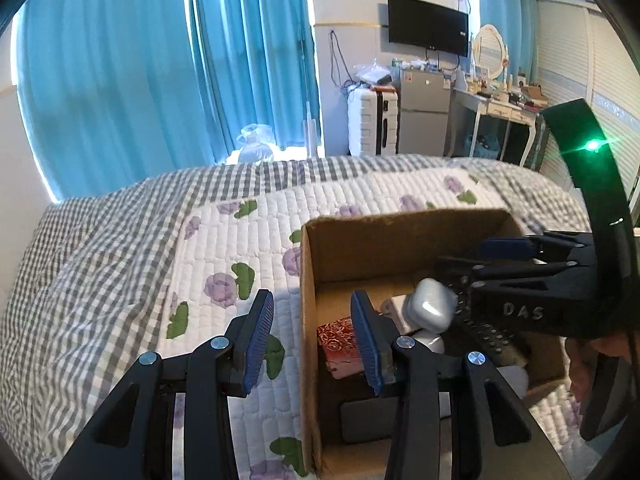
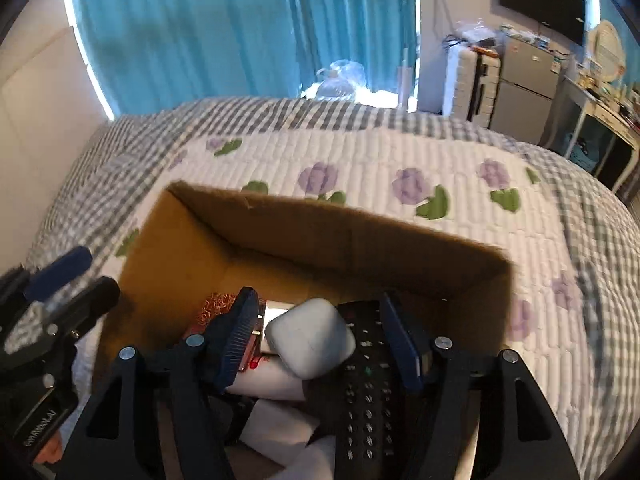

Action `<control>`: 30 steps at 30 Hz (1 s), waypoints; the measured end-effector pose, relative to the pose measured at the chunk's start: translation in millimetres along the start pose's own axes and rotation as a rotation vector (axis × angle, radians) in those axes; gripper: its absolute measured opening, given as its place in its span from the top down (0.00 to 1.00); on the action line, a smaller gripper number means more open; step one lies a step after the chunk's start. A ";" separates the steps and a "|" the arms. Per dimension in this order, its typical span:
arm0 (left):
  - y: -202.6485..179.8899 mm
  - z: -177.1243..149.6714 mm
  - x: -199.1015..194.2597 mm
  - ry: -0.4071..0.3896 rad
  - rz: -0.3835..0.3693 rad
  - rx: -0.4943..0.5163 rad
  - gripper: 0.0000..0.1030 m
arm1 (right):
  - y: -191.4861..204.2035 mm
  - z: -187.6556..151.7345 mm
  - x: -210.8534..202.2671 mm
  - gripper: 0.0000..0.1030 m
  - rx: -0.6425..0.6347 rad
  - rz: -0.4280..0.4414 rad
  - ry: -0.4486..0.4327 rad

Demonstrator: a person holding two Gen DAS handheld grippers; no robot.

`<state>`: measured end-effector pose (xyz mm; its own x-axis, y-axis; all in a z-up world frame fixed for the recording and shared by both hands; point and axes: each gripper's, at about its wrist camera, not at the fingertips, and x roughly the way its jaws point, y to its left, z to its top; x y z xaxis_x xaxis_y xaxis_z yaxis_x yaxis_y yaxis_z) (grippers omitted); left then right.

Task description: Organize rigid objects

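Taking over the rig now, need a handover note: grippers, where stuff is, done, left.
Left gripper: open, empty, over the near left edge of the cardboard box.
Right gripper: open, down inside the box; the white earbud case lies between its fingers, not visibly pinched.
In the box: earbud case, black remote, red patterned box, some white items. The box sits on the quilt.
Done: these things are boxed.
Left: withdraw the right gripper; neither view shows any other item waiting.

My brown cardboard box (image 2: pixel 352 240) sits on a white quilt (image 1: pixel 224 240) with purple flowers, before blue curtains (image 1: pixel 160 60).
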<state>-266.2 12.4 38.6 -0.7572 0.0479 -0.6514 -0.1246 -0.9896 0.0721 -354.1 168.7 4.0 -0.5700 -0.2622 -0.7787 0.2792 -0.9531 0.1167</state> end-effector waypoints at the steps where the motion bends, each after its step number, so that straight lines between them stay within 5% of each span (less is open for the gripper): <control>1: -1.5 1.5 -7.7 -0.008 -0.002 0.000 0.58 | -1.7 0.0 -13.5 0.39 0.003 -0.013 -0.012; 16: -21.6 24.5 -198.6 -0.256 0.023 0.018 0.58 | 23.7 -19.2 -262.4 0.39 -0.090 -0.201 -0.335; 20: -16.2 13.8 -227.9 -0.315 0.013 0.006 0.39 | 41.7 -43.3 -318.2 0.25 -0.120 -0.208 -0.445; 22: -13.1 7.7 -233.9 -0.335 0.012 -0.004 0.39 | 48.4 -56.8 -333.7 0.23 -0.122 -0.218 -0.486; 24: -7.5 0.4 -233.9 -0.339 0.012 -0.018 0.36 | 51.8 -69.0 -340.7 0.19 -0.111 -0.213 -0.503; 30: -3.8 -23.5 -217.9 -0.381 0.061 -0.029 0.05 | 60.7 -109.0 -331.9 0.03 -0.087 -0.203 -0.578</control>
<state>-85.7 2.5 162.6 -0.9472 0.0304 -0.3192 -0.0579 -0.9953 0.0770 -63.7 214.3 202.3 -0.9382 -0.1396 -0.3168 0.1695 -0.9831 -0.0687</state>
